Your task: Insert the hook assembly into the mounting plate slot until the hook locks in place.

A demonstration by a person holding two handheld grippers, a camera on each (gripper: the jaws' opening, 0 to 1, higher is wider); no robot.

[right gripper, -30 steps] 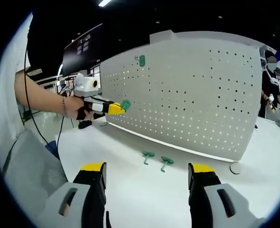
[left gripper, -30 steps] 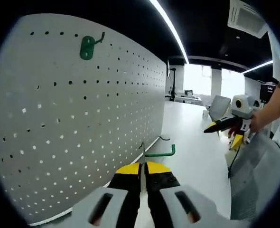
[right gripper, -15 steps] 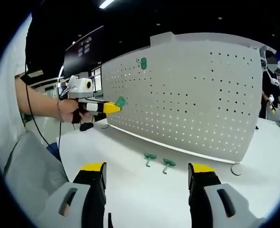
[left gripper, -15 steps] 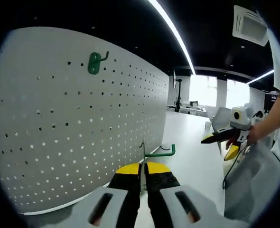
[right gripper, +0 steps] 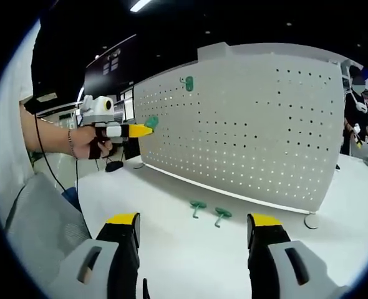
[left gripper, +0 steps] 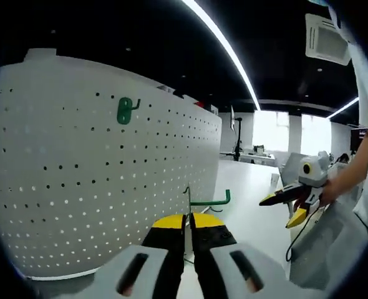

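Note:
A white pegboard (left gripper: 96,180) stands on the white table (right gripper: 190,249), with one green hook (left gripper: 126,110) mounted high on it; the right gripper view has that mounted hook (right gripper: 187,82) near the board's top left. My left gripper (left gripper: 188,219) is shut on a green hook (left gripper: 211,200), held in the air off the board's end. From the right gripper view, the left gripper (right gripper: 137,130) and its held hook (right gripper: 151,122) sit left of the pegboard (right gripper: 252,124). My right gripper (right gripper: 193,227) is open with nothing in it, and the right gripper (left gripper: 279,210) is away from the board.
Two loose green hooks (right gripper: 198,206) (right gripper: 221,214) lie on the table in front of the board. A round foot (right gripper: 308,220) sits at the board's right end. A person (right gripper: 357,106) stands beyond it. Grey fabric (right gripper: 40,224) lies at the left.
My left gripper, still holding its hook, has drawn back from the pegboard and moved left in the right gripper view. The right gripper has stayed put.

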